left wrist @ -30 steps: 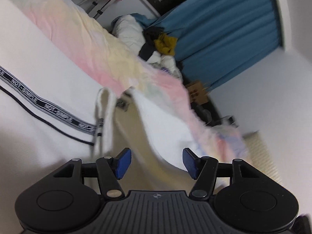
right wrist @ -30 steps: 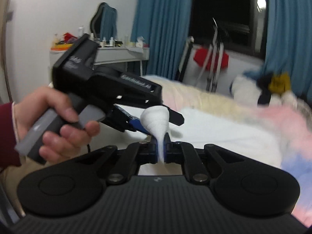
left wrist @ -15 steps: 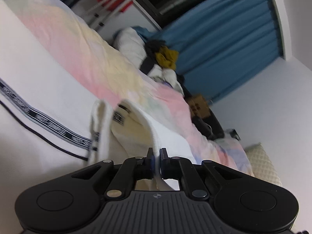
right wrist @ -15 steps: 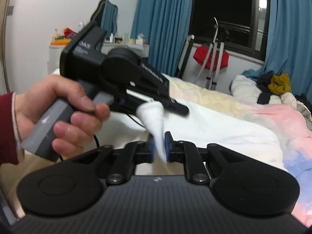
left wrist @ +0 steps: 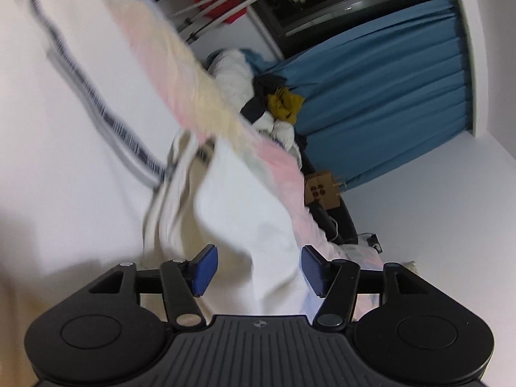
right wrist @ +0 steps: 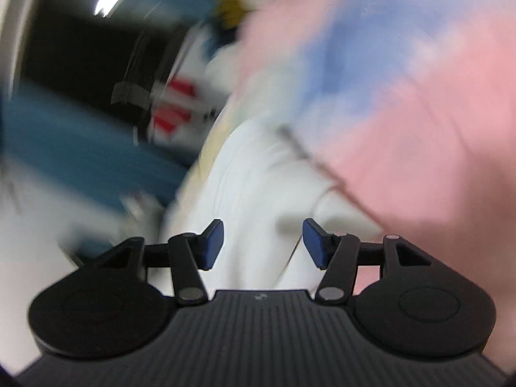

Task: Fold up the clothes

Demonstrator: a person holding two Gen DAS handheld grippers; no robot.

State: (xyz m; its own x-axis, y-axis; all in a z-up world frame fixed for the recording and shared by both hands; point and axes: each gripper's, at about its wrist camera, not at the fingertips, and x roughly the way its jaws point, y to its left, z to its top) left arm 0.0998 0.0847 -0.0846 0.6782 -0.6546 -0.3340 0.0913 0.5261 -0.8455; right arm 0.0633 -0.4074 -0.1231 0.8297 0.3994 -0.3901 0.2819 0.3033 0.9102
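Observation:
A white garment with a grey printed stripe lies on the bed in the left wrist view; a white fold of it runs between the jaws. My left gripper is open, its blue pads apart and not pinching the cloth. In the blurred right wrist view my right gripper is open over white cloth, with nothing held.
A pastel pink, yellow and blue blanket covers the bed, also in the right wrist view. A pile of clothes lies by the blue curtain. A drying rack with a red item stands by the window.
Both grippers were shut on the white cloth half a second ago and have opened and let go. The right gripper has swung fast toward the blanket; its view is motion-blurred.

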